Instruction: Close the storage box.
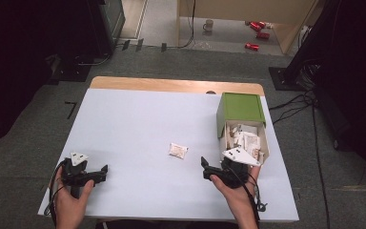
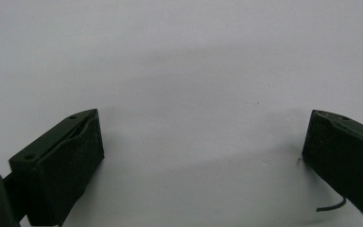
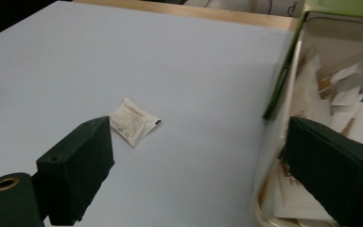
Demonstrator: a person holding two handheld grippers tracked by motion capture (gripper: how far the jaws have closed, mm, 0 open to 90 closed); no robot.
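A small white packet (image 1: 177, 150) (image 3: 133, 120) lies alone on the pale tabletop (image 1: 138, 124). At the right edge stands a green box (image 1: 240, 109) whose white tray (image 1: 266, 142) is pulled out toward me and holds several paper packets (image 3: 345, 87). My right gripper (image 1: 228, 163) (image 3: 198, 156) is open. Its left jaw hangs over the table just short of the loose packet, and its right jaw is over the tray. My left gripper (image 1: 86, 167) (image 2: 203, 142) stands open above bare table at the front left, with nothing between its fingers.
A wooden strip (image 1: 171, 85) runs along the table's far edge. Beyond it on the floor are a mug (image 1: 208, 25), red cans (image 1: 257, 26) and cables (image 1: 290, 107). Dark equipment stands at both sides.
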